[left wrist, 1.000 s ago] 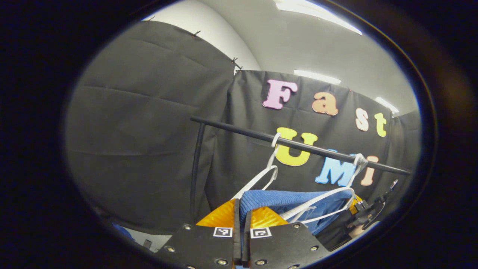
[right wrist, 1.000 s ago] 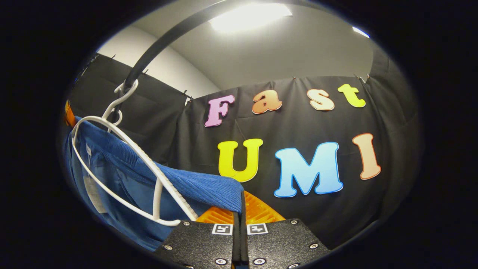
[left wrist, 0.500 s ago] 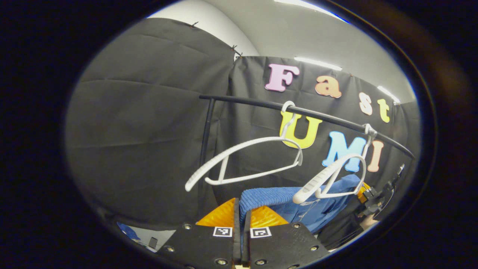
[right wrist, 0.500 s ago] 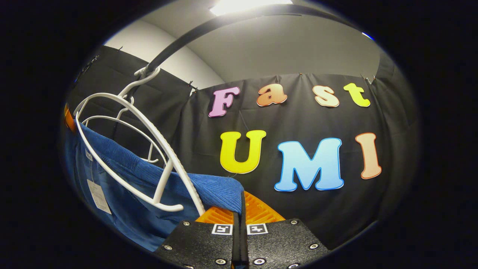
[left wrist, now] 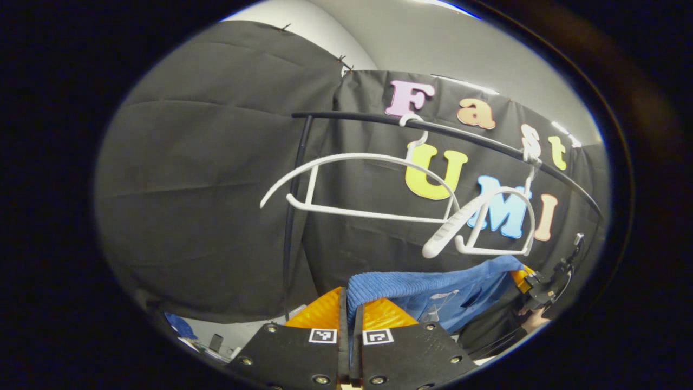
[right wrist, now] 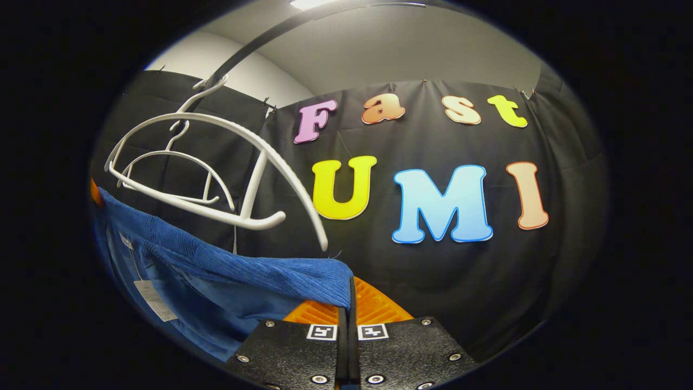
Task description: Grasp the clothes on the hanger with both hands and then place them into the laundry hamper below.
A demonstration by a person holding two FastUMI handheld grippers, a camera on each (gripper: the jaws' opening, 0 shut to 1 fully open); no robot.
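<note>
A blue ribbed garment [left wrist: 422, 287] hangs stretched between my two grippers, free of the hangers. My left gripper [left wrist: 349, 303] is shut on one end of its collar edge. My right gripper [right wrist: 351, 295] is shut on the other end of the garment [right wrist: 227, 271], which sags away to the left with a white tag showing. Two bare white hangers [left wrist: 357, 187] [left wrist: 487, 227] hang from the black rail [left wrist: 433, 130] above the cloth. In the left gripper view the right gripper [left wrist: 547, 284] and the hand holding it sit at the far right. The hamper is out of sight.
The rail's black upright post [left wrist: 295, 216] stands left of the hangers. Black cloth walls [right wrist: 433, 281] close in behind and to the sides. In the right gripper view the nearer white hanger [right wrist: 216, 173] swings just above the garment.
Both grippers have moved down with the blue garment, which has slipped off the hangers. The two white hangers now hang bare and higher above the cloth, still swinging.
</note>
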